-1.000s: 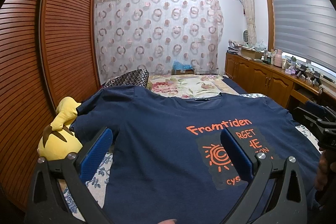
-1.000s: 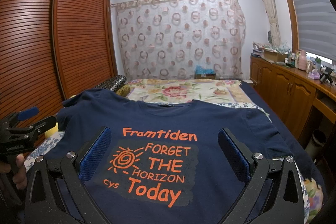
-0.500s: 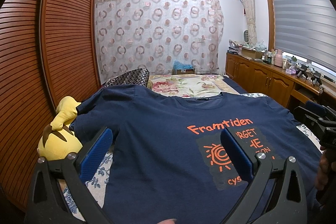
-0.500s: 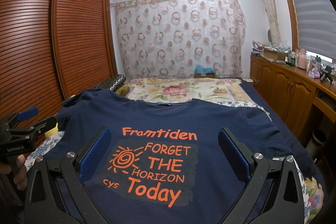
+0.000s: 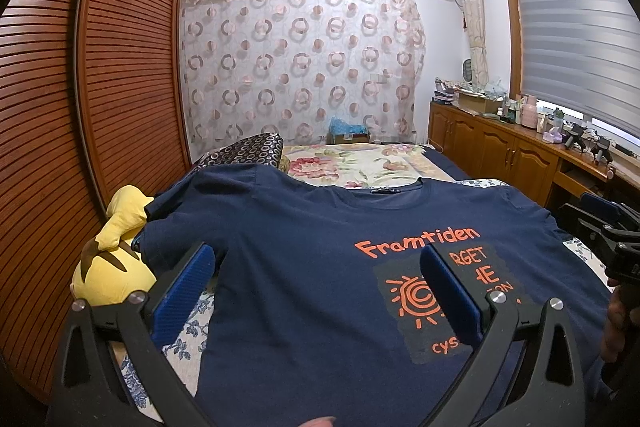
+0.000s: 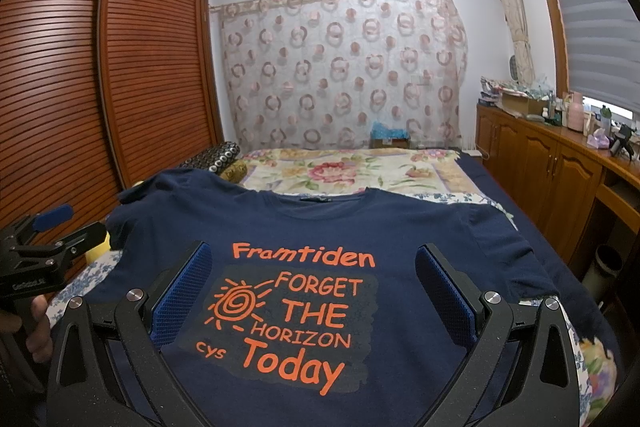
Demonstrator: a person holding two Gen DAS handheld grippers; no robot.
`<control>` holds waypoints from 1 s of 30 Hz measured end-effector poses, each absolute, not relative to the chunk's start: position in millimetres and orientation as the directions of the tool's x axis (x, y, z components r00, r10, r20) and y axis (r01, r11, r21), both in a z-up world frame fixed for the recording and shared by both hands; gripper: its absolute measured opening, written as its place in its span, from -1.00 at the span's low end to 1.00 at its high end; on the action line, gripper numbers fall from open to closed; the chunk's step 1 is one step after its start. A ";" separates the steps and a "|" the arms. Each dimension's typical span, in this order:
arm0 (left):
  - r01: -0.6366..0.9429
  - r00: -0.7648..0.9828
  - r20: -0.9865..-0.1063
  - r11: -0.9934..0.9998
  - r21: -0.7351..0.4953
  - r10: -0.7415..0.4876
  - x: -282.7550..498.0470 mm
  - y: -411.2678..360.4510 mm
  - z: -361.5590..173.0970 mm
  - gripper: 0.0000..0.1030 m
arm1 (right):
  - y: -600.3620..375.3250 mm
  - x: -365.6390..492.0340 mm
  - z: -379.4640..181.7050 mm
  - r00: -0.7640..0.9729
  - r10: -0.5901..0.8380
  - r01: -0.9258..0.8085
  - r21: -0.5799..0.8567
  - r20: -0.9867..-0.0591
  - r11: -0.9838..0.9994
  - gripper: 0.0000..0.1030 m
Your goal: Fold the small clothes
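Right wrist view shows a dark blue shirt (image 6: 400,227) lying flat, face up, on the bed (image 6: 360,171). It looks soft, light and floppy, so I think a sleeve or bottom corner is best to pinch. Orange words sit on its front. The left gripper (image 5: 316,283) and right gripper (image 6: 314,283) both hang above it, fingers spread wide.

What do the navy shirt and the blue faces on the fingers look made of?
Navy T-shirt: soft matte knit, probably cotton jersey; it drapes with gentle wrinkles, and its orange print looks flat and rubbery. Finger faces: blue with a fine grid texture, likely rubber or textured plastic, set on matte black plastic frames.
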State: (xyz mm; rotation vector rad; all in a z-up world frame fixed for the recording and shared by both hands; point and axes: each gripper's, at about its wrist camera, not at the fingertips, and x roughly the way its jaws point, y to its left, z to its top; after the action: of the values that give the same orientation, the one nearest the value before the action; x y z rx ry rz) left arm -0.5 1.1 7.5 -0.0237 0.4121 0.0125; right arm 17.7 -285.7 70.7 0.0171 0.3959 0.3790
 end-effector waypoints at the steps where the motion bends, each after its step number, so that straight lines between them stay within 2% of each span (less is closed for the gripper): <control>1: -0.017 0.916 -0.400 1.000 -0.020 0.007 0.2 1.1 8.9 1.00 | -285.6 17.8 70.7 0.853 0.364 -0.358 0.089 -0.374 0.930 1.00; 19: -0.018 0.918 -0.396 1.000 -0.019 0.009 -0.7 0.2 8.9 1.00 | -285.8 17.1 70.8 0.853 0.364 -0.357 0.090 -0.374 0.930 1.00; 30: -0.019 0.920 -0.393 1.000 -0.018 0.010 -7.4 -9.4 30.4 1.00 | -285.6 17.3 70.2 0.853 0.364 -0.357 0.091 -0.374 0.930 1.00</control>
State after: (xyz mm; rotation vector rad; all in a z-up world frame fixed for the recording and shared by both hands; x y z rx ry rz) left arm -7.4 -9.4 30.4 -0.0220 0.4035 0.0149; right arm 17.3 -285.6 70.2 0.0180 0.3971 0.3798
